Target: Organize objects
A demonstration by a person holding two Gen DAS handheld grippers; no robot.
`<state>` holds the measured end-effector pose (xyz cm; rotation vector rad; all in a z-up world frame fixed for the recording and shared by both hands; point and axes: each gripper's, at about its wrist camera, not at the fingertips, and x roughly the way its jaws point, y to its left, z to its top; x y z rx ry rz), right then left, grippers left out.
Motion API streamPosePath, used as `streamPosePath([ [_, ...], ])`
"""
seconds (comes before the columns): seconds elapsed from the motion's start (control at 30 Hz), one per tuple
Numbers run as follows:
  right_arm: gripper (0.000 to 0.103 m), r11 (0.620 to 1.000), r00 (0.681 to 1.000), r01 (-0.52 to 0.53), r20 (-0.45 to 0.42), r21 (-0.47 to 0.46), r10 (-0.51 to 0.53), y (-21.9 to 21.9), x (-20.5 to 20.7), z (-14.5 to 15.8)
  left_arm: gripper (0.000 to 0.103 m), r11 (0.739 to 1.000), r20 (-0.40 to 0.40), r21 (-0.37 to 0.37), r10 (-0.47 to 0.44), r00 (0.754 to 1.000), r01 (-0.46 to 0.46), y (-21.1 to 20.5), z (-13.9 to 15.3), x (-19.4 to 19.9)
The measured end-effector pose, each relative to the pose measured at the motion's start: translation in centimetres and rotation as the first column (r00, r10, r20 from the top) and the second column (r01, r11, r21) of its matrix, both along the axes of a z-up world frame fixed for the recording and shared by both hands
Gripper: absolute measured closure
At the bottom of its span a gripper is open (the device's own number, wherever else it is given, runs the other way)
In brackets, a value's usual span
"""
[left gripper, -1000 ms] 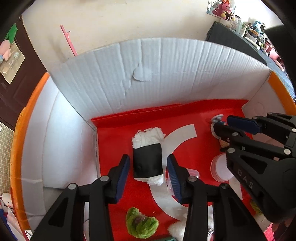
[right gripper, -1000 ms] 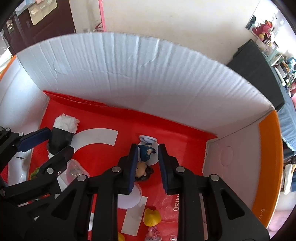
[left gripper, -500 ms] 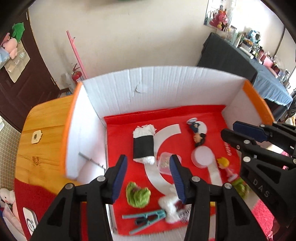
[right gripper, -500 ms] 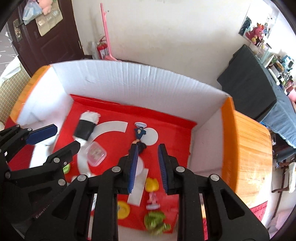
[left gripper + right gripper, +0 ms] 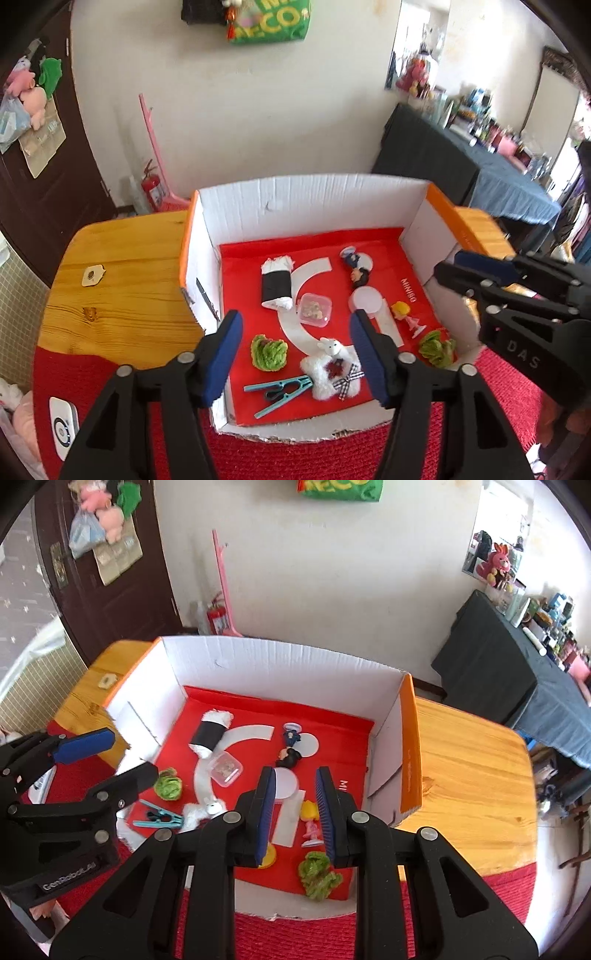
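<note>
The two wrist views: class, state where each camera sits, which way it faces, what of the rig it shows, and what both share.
Left wrist: on the left gripper, angled down into the white cardboard box; open blue-padded fingers, right gripper at the frame's right.
Right wrist: on the right gripper, same downward tilt; left gripper at the frame's left.
Shared: black-banded white plush roll.

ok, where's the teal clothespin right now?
The teal clothespin lies flat at the box's near-left corner in both views, between the green plush lump and the white fluffy bunny piece.
</note>
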<state>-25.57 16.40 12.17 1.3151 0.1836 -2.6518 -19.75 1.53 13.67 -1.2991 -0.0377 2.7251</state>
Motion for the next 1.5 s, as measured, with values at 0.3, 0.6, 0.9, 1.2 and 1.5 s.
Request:
streamPosePath([
  [0.3,0.028,0.994,0.979,0.073,-0.183,-0.082,-0.087,1.5,4.0,-0.4,0.019,0.999,-0.189,-0.031,0.019,0.982,-0.026,-1.2,0.1,4.4],
  [0.6,0.017,0.990,0.943,0.100,-0.306,-0.102,-0.127,1.7,6.3,-3.2,0.006,0.997,-0.267,-0.044,0.053,0.962,-0.067,-1.4,-2.2,4.6],
  [0.9,0.014,0.992,0.927,0.111,-0.352,-0.066,-0.128,1.6,5.6,-6.6,0.002,0.996,-0.265,-0.034,0.070,0.962,-0.082,-1.0,-5.1,3.0],
  [1.2,0.014,0.988,0.933,0.133,-0.327,-0.075,-0.150,2.4,5.1,-8.6,0.002,0.998,-0.206,0.013,0.064,0.976,-0.063,-1.2,-7.6,2.0],
  [1.5,0.014,0.985,0.935,0.139,-0.316,-0.101,-0.164,3.2,5.1,-8.8,0.002,0.997,-0.223,-0.012,0.068,0.973,-0.072,-0.9,-7.9,2.3],
])
